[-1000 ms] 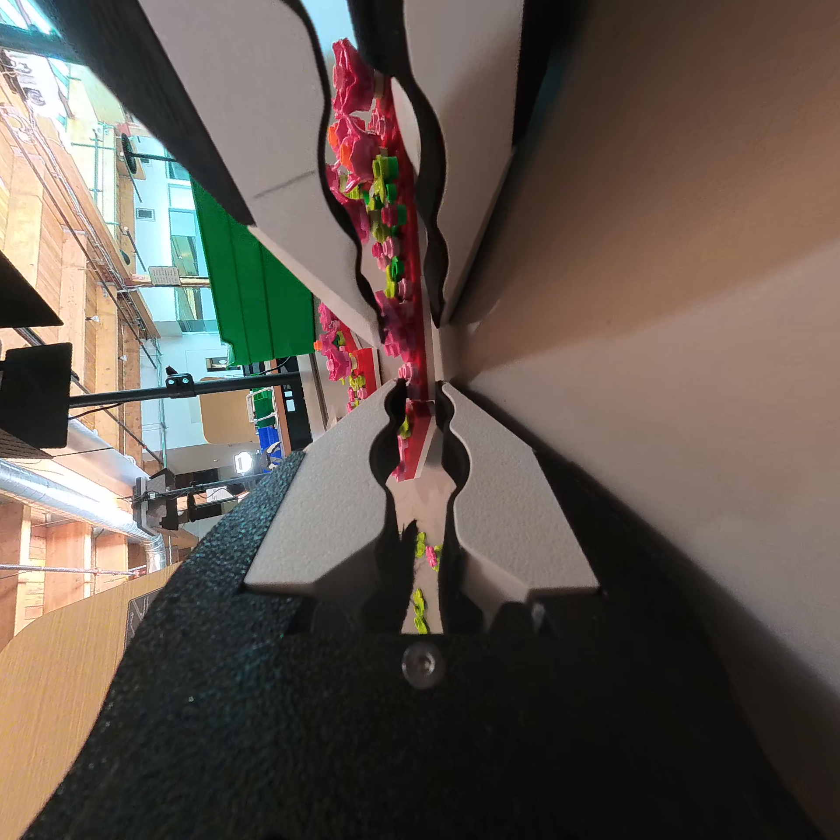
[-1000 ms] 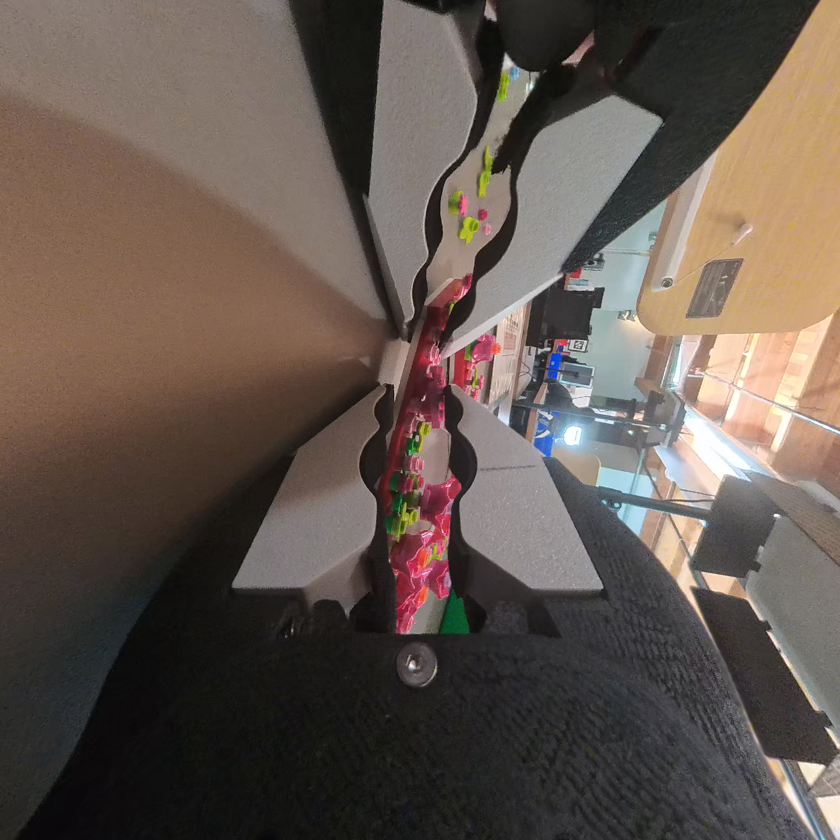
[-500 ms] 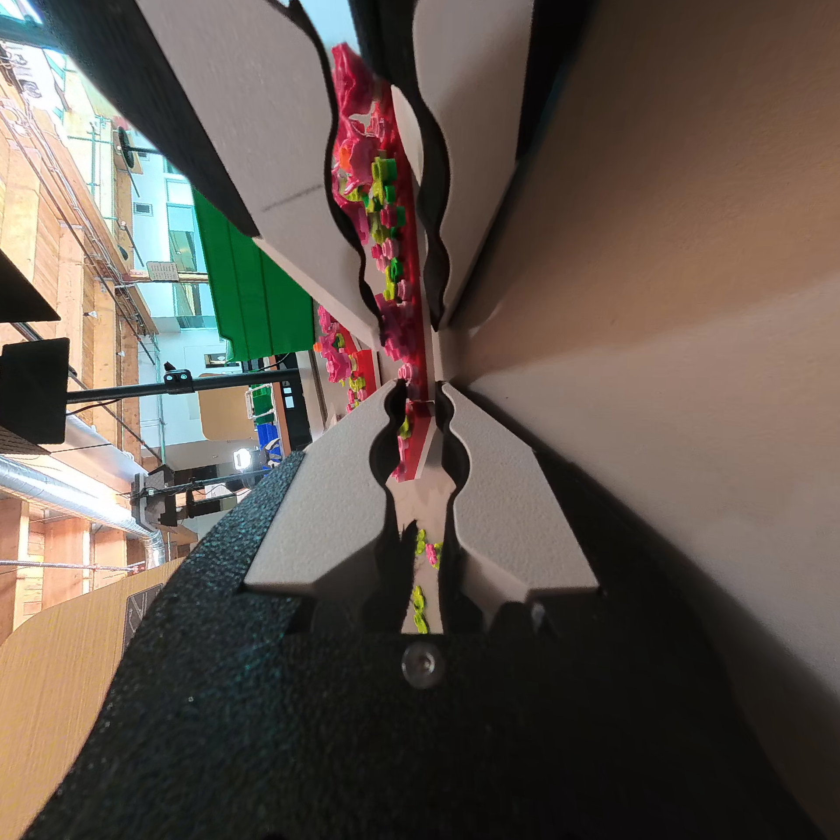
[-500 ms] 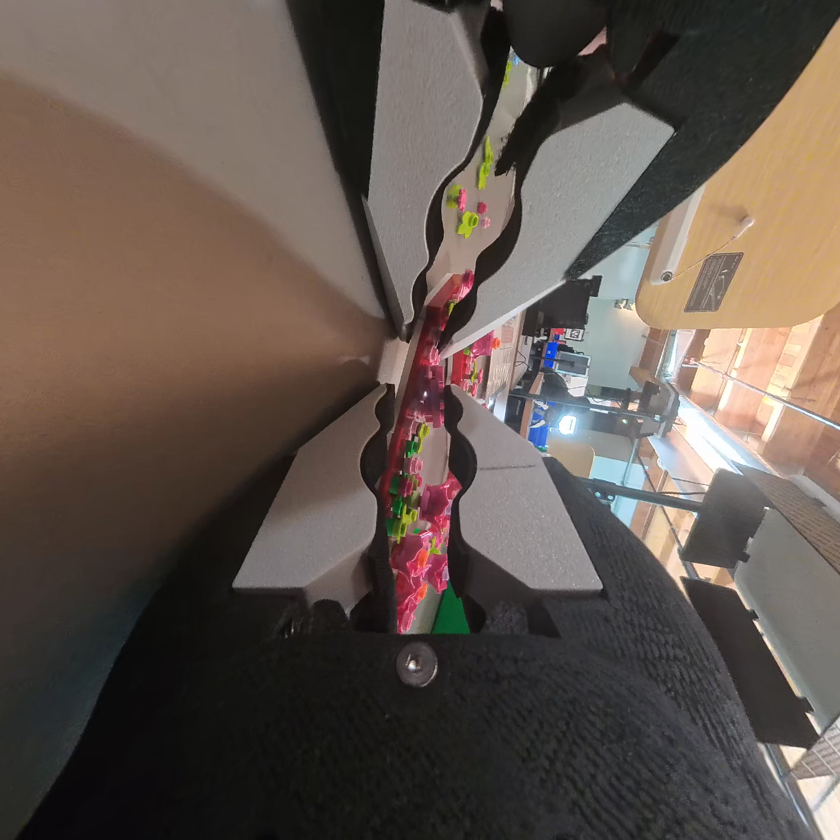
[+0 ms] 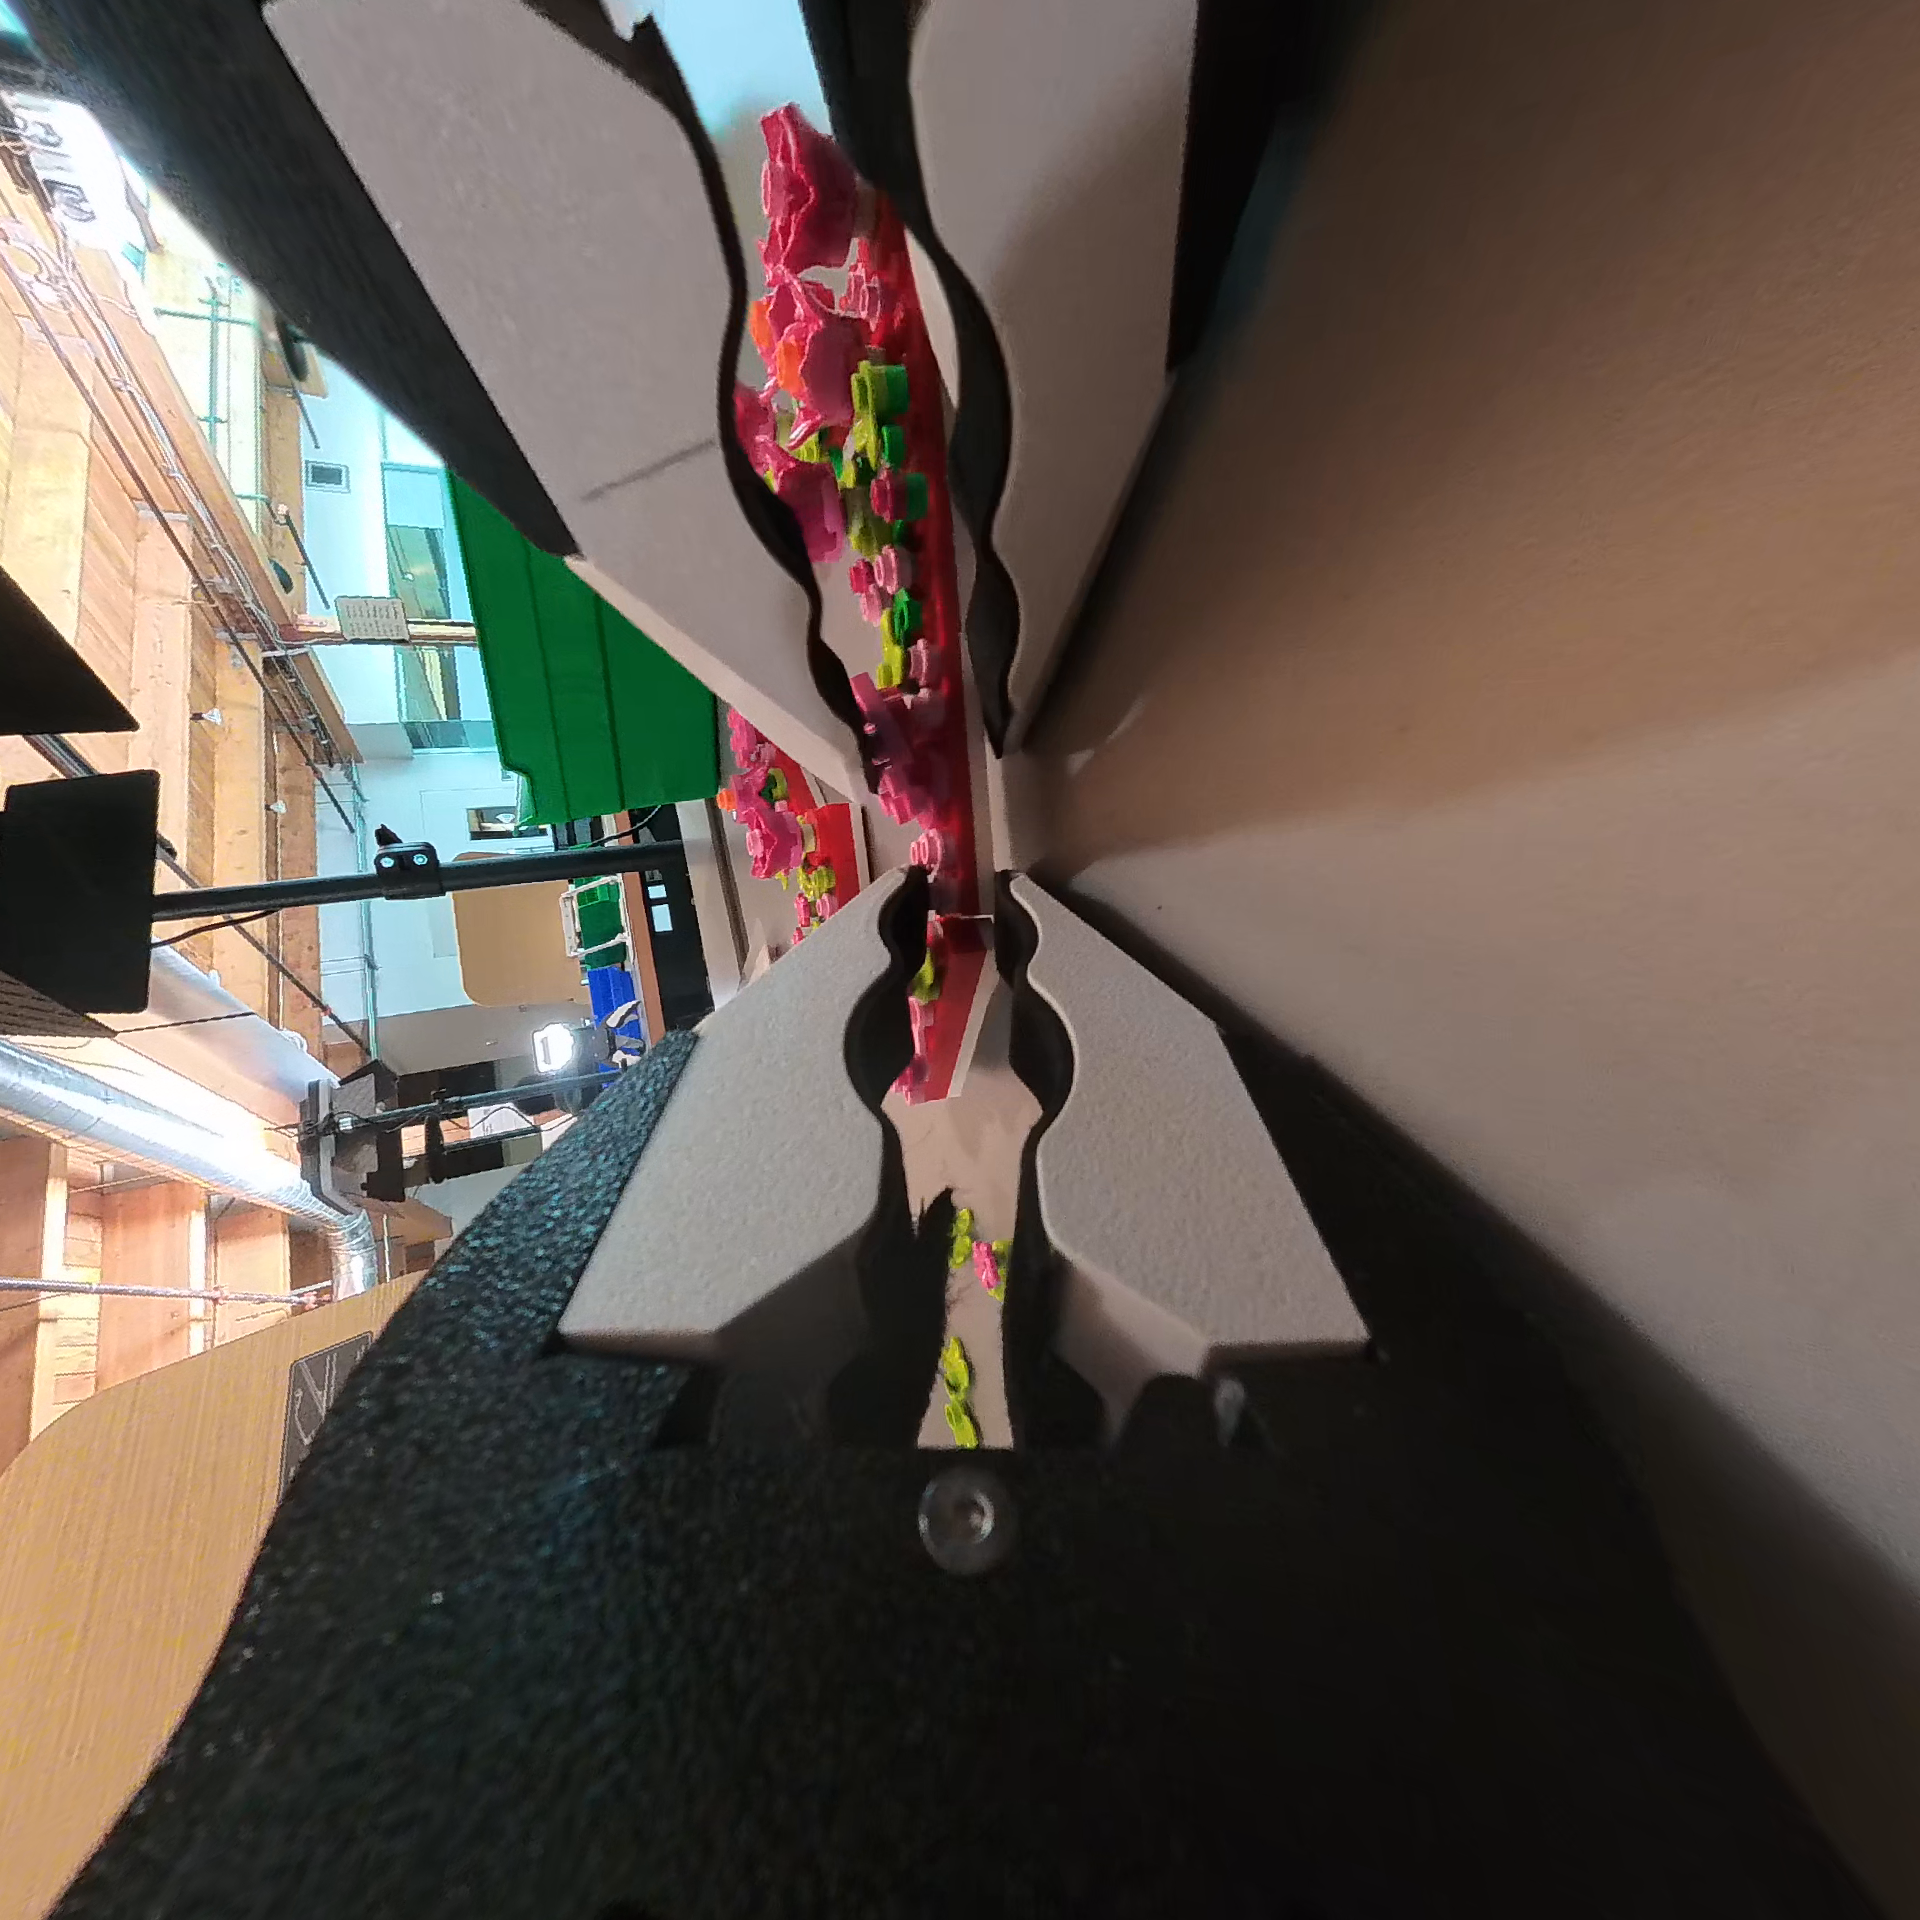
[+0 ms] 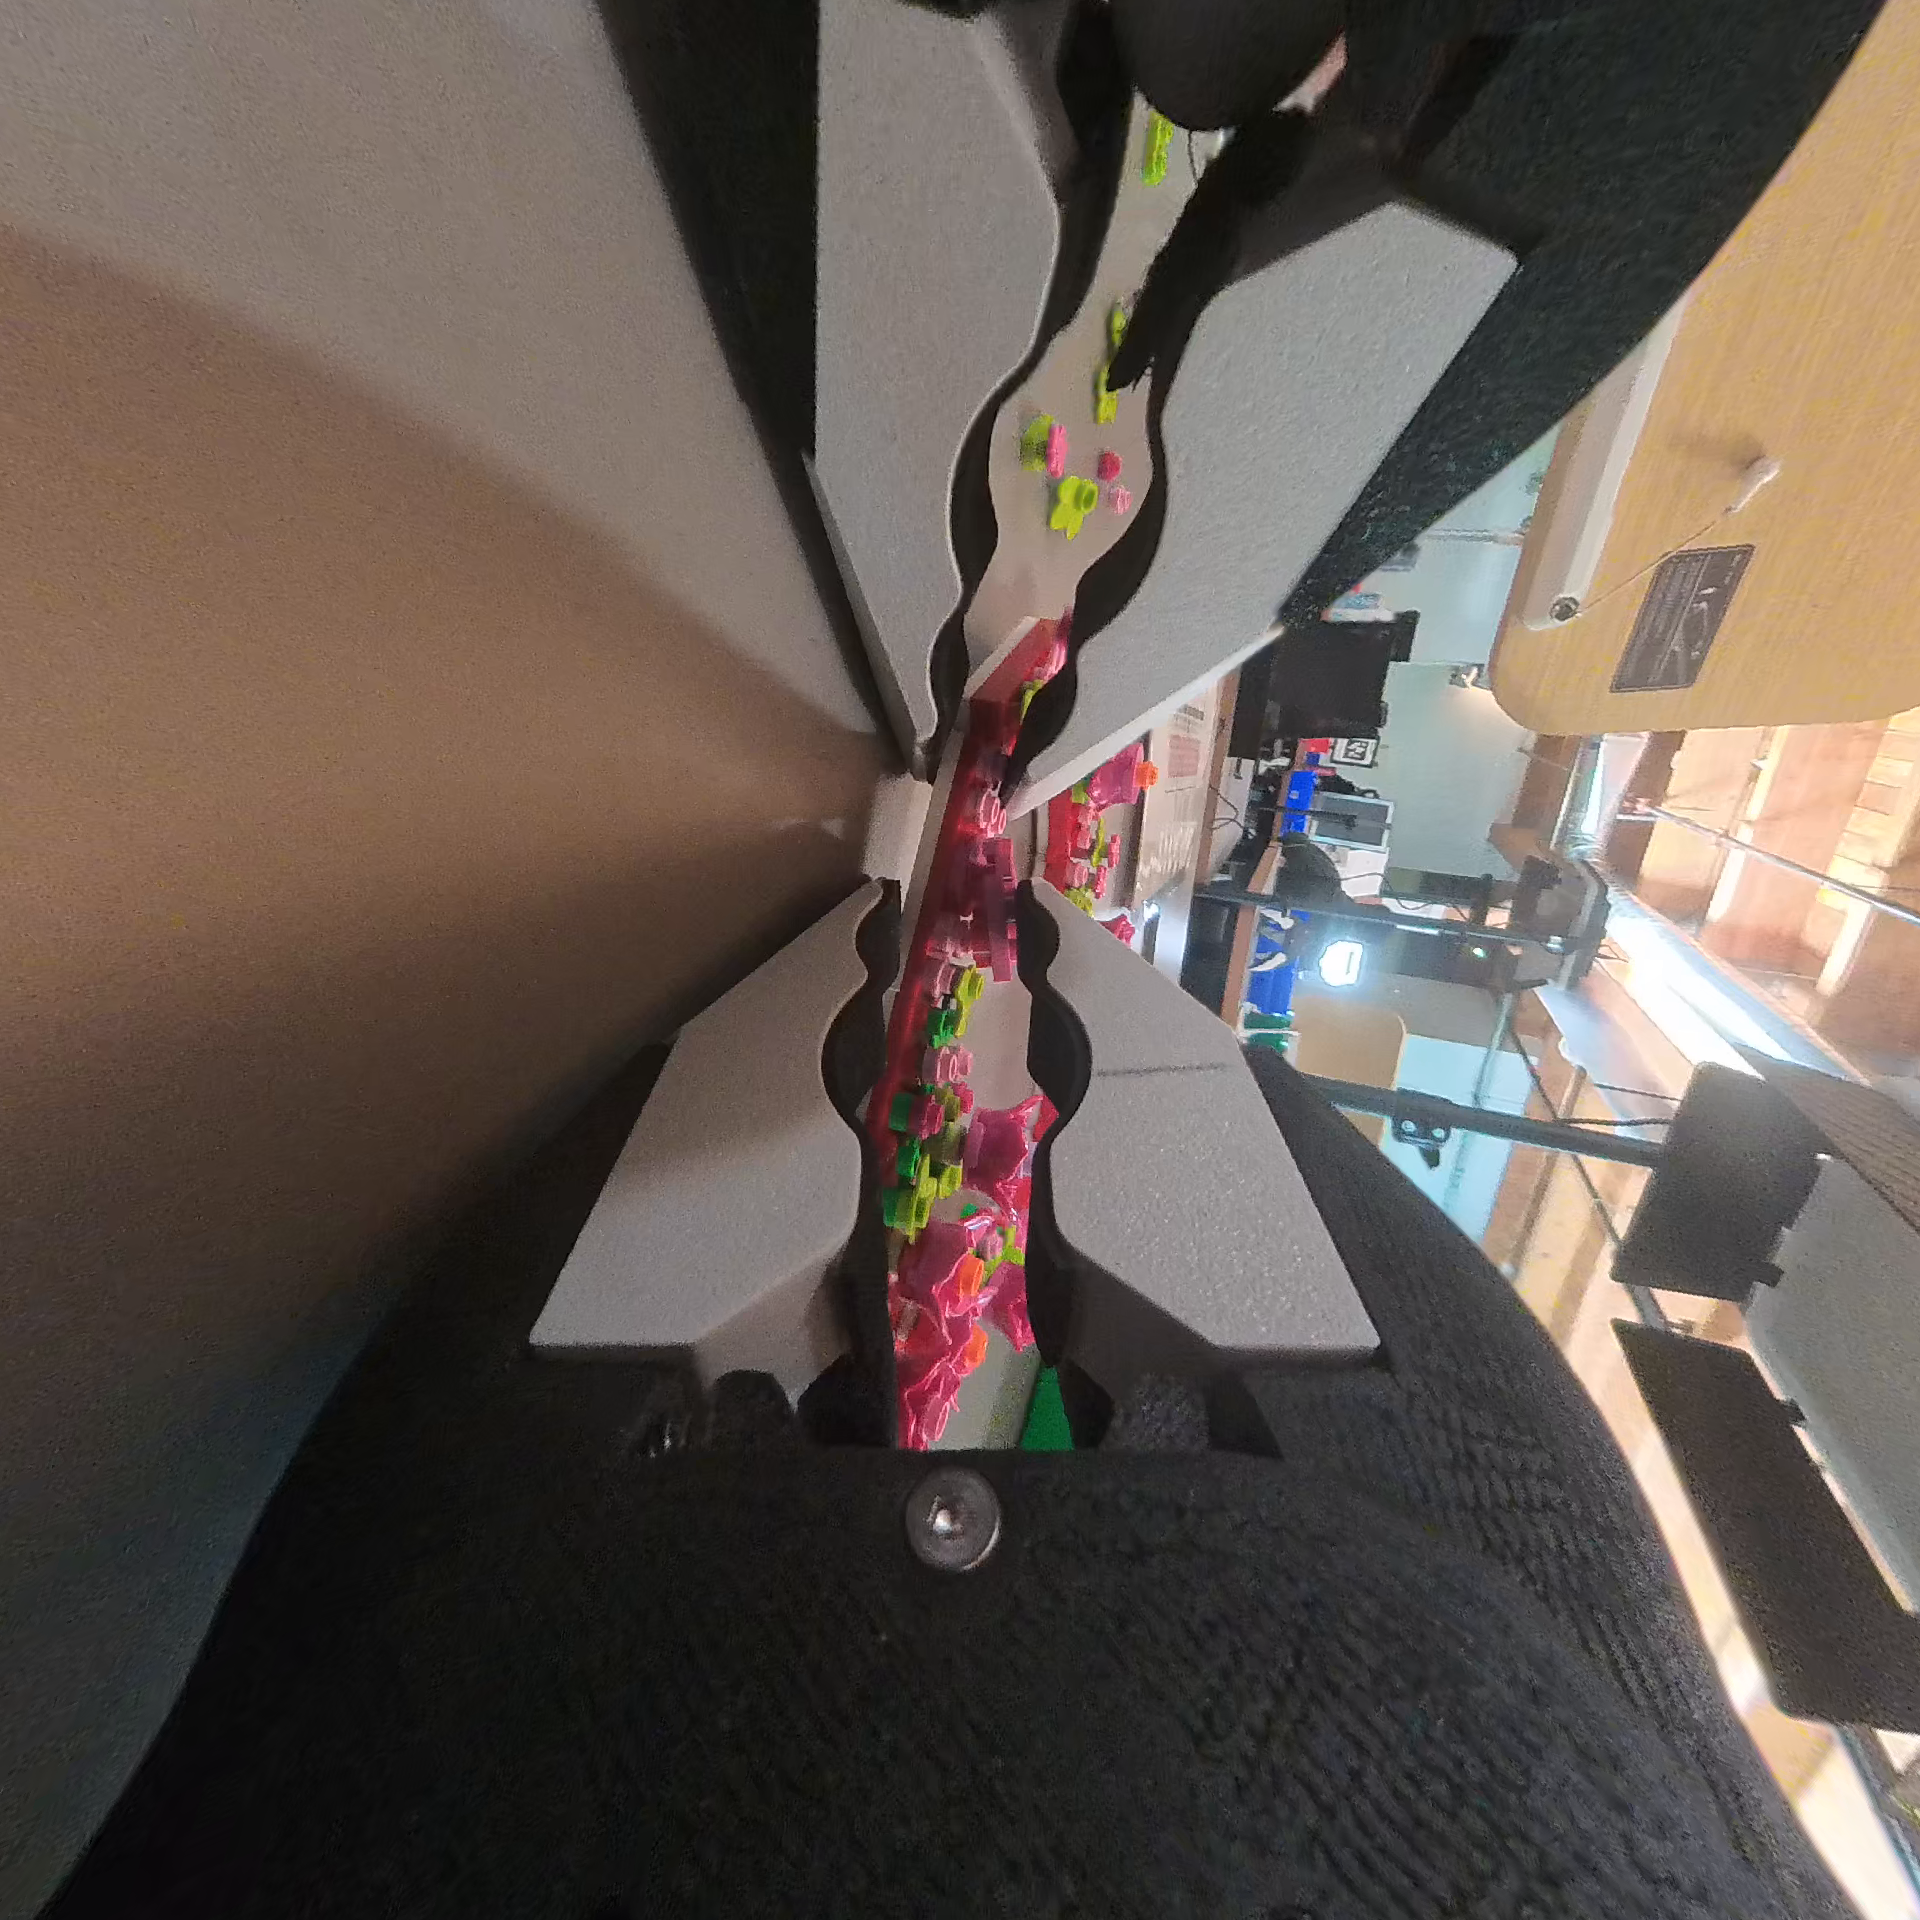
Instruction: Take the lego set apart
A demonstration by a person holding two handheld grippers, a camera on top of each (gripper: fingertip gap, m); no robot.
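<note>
The lego set [image 5: 935, 644] is a red plate studded with pink flowers and lime and green pieces, seen edge-on just above the white table [image 5: 1507, 1039]. My left gripper [image 5: 956, 894] is shut on one end of the plate, where a thin seam crosses the red. My right gripper [image 5: 930, 748] faces it tip to tip from the top of the left wrist view. In the right wrist view my right gripper [image 6: 954, 896] is shut on the flowered part of the plate [image 6: 940, 1132], and my left gripper [image 6: 971, 774] meets it from above.
Loose lime and pink pieces [image 5: 977, 1262] lie on the table behind my left gripper; they also show in the right wrist view [image 6: 1070, 483]. A second red flowered lego set [image 5: 795, 831] stands farther back, also visible from the right [image 6: 1096, 821]. A green bin [image 5: 582, 665] stands behind it. The tips of both grippers are at nearly the same place.
Both grippers stay clamped on the plate. The right wrist view has tilted slightly, and the background has shifted with it.
</note>
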